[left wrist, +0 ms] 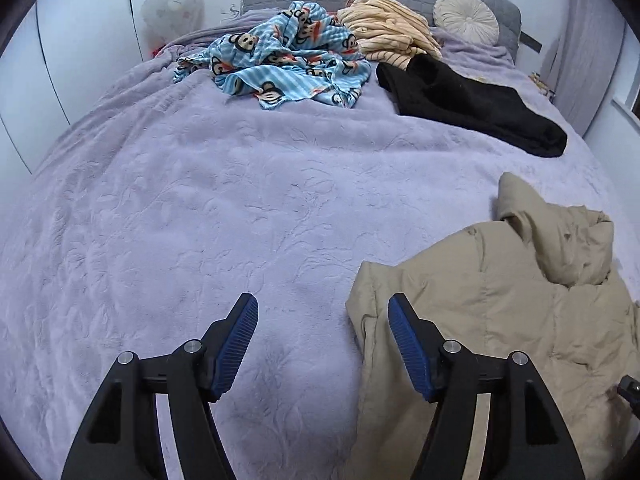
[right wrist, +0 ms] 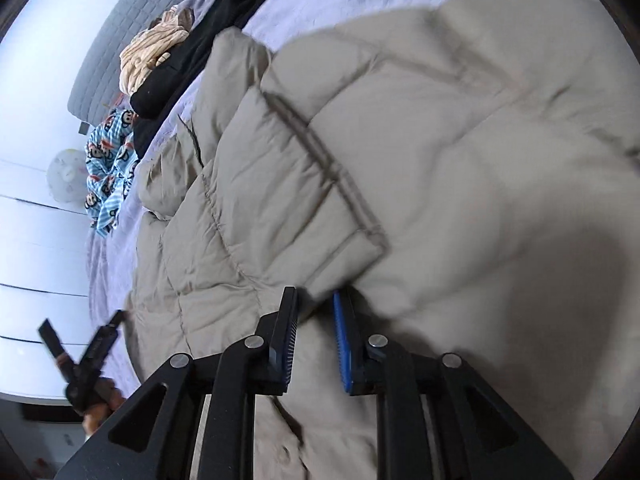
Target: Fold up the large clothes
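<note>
Two grippers work at the bed's near edge: the left gripper (left wrist: 323, 312) hovers with jaws wide apart over the lilac bedspread (left wrist: 200, 208), just beside the beige puffer coat (left wrist: 500, 300), while the right gripper (right wrist: 316, 300) pinches a fold of that coat (right wrist: 400, 160)

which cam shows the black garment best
Left wrist view: the black garment lies whole and sharp on the purple blanket, right of the monkey-print fabric. The right wrist view shows it smaller and tilted near the frame's top edge.
</note>
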The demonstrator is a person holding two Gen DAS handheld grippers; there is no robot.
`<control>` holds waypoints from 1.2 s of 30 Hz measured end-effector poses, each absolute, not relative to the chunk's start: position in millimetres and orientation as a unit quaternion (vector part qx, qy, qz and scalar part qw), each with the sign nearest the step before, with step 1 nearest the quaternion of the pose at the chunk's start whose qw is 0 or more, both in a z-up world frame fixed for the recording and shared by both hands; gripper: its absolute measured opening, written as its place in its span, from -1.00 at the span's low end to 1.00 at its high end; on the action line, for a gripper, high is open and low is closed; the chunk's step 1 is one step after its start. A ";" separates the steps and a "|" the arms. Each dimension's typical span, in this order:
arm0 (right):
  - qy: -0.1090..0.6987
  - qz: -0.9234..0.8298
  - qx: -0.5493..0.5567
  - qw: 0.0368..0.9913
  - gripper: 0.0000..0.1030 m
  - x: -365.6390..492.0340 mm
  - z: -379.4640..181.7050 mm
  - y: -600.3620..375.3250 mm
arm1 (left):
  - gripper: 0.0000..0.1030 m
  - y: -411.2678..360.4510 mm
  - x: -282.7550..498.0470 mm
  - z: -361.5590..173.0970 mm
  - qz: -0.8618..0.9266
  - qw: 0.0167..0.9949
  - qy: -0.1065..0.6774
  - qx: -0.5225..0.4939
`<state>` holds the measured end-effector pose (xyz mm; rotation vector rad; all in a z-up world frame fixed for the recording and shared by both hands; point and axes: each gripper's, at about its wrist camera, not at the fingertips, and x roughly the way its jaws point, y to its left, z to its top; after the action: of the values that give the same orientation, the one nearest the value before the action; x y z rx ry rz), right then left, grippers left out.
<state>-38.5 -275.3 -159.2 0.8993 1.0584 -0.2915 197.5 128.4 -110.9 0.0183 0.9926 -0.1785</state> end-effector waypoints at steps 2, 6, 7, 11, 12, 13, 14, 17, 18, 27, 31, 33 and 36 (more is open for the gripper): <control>0.471 -0.144 0.375 0.785 -0.61 -43.8 -136.8 -278.4 | 0.34 130.4 186.7 -104.9 -0.106 0.869 0.484 0.003; 0.453 -0.109 0.307 0.830 -0.61 -12.4 -111.6 -279.8 | 0.34 109.4 164.0 -127.1 -0.121 0.849 0.514 0.013; 0.453 -0.097 0.293 0.836 -0.61 3.9 -111.7 -279.0 | 0.34 102.5 159.5 -139.0 -0.113 0.844 0.523 0.019; 0.486 -0.095 0.249 0.833 -0.61 49.7 -139.0 -279.6 | 0.35 98.6 153.7 -184.4 -0.083 0.835 0.544 0.026; 0.500 -0.100 0.261 0.819 -0.61 49.4 -151.4 -282.8 | 0.45 102.2 155.6 -191.2 -0.082 0.832 0.548 0.017; 0.511 -0.105 0.279 0.806 -0.65 42.7 -163.0 -284.0 | 0.62 105.8 157.2 -195.0 -0.077 0.832 0.549 0.014; 0.515 -0.105 0.292 0.799 -0.69 34.3 -170.3 -284.6 | 0.64 108.1 159.4 -196.9 -0.075 0.831 0.551 0.011; 0.511 -0.099 0.284 0.805 -0.70 10.9 -176.7 -279.4 | 0.64 105.2 162.1 -196.7 -0.080 0.830 0.552 0.024; 0.509 -0.096 0.272 0.811 -0.70 10.1 -175.9 -278.8 | 0.64 103.4 161.7 -196.0 -0.080 0.831 0.549 0.033; 0.490 -0.158 0.243 0.822 -0.56 -4.1 -145.4 -308.2 | 0.64 87.6 142.5 -144.7 -0.066 0.850 0.518 0.070; 0.482 -0.159 0.274 0.817 0.21 -33.8 -127.7 -320.9 | 0.64 62.3 122.8 -122.7 -0.084 0.853 0.509 0.086; 0.477 -0.162 0.295 0.812 0.24 -54.3 -121.3 -329.0 | 0.64 42.6 108.3 -115.7 -0.089 0.852 0.508 0.091; 0.481 -0.169 0.326 0.796 0.28 -83.1 -120.7 -340.1 | 0.64 14.1 88.9 -109.7 -0.113 0.843 0.519 0.085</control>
<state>-83.1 -340.1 -120.7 0.7012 1.0322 -0.3638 88.9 14.1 -109.7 0.1790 1.0961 -0.2395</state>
